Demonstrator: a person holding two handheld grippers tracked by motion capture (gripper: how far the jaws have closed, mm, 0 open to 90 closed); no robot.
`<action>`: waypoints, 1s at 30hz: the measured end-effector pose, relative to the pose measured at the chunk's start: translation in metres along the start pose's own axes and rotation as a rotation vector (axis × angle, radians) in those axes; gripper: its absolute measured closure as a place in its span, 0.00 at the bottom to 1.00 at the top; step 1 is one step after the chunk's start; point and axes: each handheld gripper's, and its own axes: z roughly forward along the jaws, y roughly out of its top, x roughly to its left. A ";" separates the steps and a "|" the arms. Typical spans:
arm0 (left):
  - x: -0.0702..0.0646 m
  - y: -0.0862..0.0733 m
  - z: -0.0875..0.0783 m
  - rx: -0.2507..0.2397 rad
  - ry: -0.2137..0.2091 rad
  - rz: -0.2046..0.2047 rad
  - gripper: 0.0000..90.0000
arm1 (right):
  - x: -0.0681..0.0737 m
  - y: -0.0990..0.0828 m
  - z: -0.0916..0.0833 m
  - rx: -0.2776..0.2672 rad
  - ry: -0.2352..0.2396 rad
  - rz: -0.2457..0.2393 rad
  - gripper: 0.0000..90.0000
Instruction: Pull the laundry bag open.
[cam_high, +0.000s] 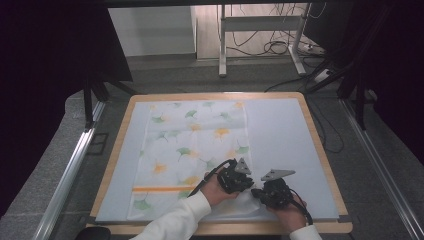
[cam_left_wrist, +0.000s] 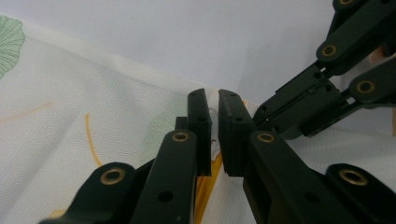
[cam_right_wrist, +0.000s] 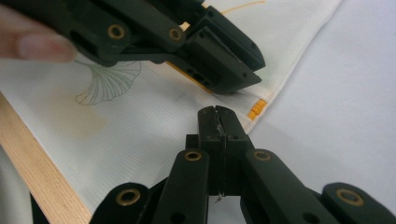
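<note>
On the pale grey mat (cam_high: 285, 145) covering a wood-edged table (cam_high: 320, 150): one white cloth (cam_high: 192, 150) printed with green and yellow ginkgo leaves, spread flat. Its long axis runs from the person's edge toward the far edge, and it occupies the left and middle of the mat. An orange stripe (cam_high: 155, 189) crosses it near the person's end.

Left gripper (cam_high: 248, 184): held in the left hand (cam_high: 215, 189) at the cloth's near right corner. In the left gripper view its jaws stand a narrow slit apart over the cloth's edge (cam_left_wrist: 140, 77), with a sliver of something pale between them; whether they pinch the fabric I cannot tell.

Right gripper (cam_high: 256, 192): held in the right hand (cam_high: 290, 212), just beside the left gripper, tips almost meeting. In the right gripper view its jaws are pressed tight together, and whether any cloth lies between them cannot be told.

Particular to the right gripper view: the cloth's corner (cam_right_wrist: 275, 95) with a small orange tab (cam_right_wrist: 257, 109), the table's wooden rim (cam_right_wrist: 42, 172), and a fingertip (cam_right_wrist: 32, 42) on the left gripper.

Particular to the high view: a white sleeve (cam_high: 177, 220), and beyond the table, floor cables (cam_high: 270, 45).
</note>
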 end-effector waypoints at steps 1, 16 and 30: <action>0.000 0.000 0.000 0.003 0.001 0.004 0.94 | -0.001 0.000 0.000 0.001 0.003 0.011 0.99; 0.001 -0.003 -0.004 0.020 0.005 0.021 0.95 | -0.007 -0.001 0.001 -0.003 0.039 0.079 0.99; 0.006 -0.013 -0.013 0.036 0.003 0.024 0.96 | -0.009 -0.001 0.000 -0.002 0.049 0.089 0.99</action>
